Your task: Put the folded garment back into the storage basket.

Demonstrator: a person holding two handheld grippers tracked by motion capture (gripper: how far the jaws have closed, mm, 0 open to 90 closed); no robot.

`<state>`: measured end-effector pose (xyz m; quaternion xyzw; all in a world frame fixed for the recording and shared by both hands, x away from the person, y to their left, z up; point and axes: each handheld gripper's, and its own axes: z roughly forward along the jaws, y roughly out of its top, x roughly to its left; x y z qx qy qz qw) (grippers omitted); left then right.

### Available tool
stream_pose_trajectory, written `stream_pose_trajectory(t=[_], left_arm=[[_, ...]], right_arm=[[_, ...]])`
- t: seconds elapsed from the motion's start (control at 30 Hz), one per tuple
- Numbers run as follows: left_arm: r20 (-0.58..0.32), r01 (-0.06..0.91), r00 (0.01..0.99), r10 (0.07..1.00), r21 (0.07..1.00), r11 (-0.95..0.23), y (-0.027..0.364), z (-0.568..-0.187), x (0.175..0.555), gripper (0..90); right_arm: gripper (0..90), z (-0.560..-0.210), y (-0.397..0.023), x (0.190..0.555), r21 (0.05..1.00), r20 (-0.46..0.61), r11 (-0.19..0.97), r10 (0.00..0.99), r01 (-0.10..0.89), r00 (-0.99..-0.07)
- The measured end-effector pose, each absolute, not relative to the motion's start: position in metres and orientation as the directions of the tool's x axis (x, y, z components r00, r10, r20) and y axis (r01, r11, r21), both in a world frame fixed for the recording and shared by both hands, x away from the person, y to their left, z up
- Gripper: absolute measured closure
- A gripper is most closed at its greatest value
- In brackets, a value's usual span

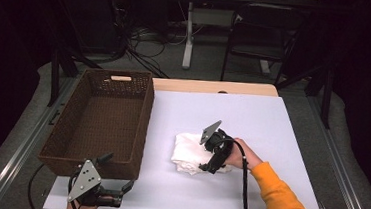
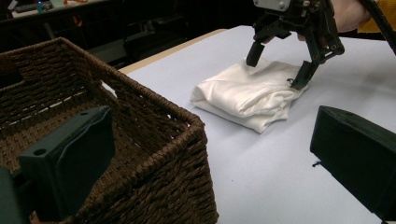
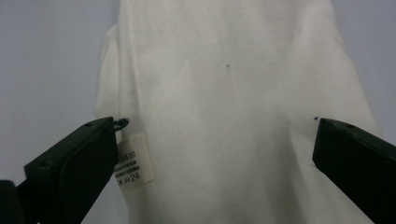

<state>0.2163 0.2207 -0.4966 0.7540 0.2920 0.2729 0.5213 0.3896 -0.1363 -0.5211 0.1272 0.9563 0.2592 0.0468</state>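
Worktop [image 1: 272,121] under a pale sheet, a strip of bare wood showing along its far edge. Brown wicker basket [image 1: 99,123] on the left portion, long side running away from the person, a cut-out handle in its far wall; nothing visible inside. Folded white cloth [image 1: 187,152] lies on the sheet to the right of the basket, apart from it, roughly mid-worktop and toward the near side.

Right gripper [image 1: 212,162], held by a hand in an orange sleeve [image 1: 286,202], sits over the cloth's right end, pointing down at it. Fingers spread wide: in the left gripper view one finger [image 2: 254,51] comes down on the cloth's top at the far side and the other at its near edge, the fabric between them. Not closed on it. In the right gripper view a small white care label [image 3: 134,161] shows at the cloth's edge, just beside one finger.

Left gripper [image 1: 117,179] low at the near left corner of the worktop, just in front of the basket's near wall. Fingers spread apart, nothing between them; one overlaps the basket corner in its own view.
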Motion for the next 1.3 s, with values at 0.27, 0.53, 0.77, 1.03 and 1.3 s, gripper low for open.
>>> stream_pose_trajectory(t=[0.27, 0.53, 0.77, 1.03, 1.3], left_arm=[[0.107, 0.159, 0.679, 0.726, 0.944, -0.288, 0.220, -0.497, 0.217, 0.0], [0.107, 0.161, 0.679, 0.726, 0.943, -0.290, 0.220, -0.497, 0.217, 0.0], [0.112, 0.160, 0.680, 0.725, 0.942, -0.296, 0.220, -0.497, 0.217, 0.0], [0.113, 0.160, 0.682, 0.723, 0.941, -0.298, 0.220, -0.497, 0.217, 0.0], [0.112, 0.162, 0.681, 0.723, 0.941, -0.298, 0.219, -0.497, 0.217, 0.0]], right_arm=[[0.0, -0.532, -0.132, 0.396, 0.431, -0.007, 0.873, 0.257, 0.228, -0.966], [0.0, -0.538, -0.125, 0.399, 0.393, -0.009, 0.894, 0.239, 0.217, -0.971], [0.0, -0.543, -0.115, 0.397, 0.313, -0.072, 0.934, 0.206, 0.174, -0.976], [1.8, -0.543, -0.113, 0.396, 0.300, -0.084, 0.940, 0.198, 0.165, -0.977], [23.0, -0.536, -0.114, 0.396, 0.314, -0.088, 0.932, 0.219, 0.181, -0.972]])
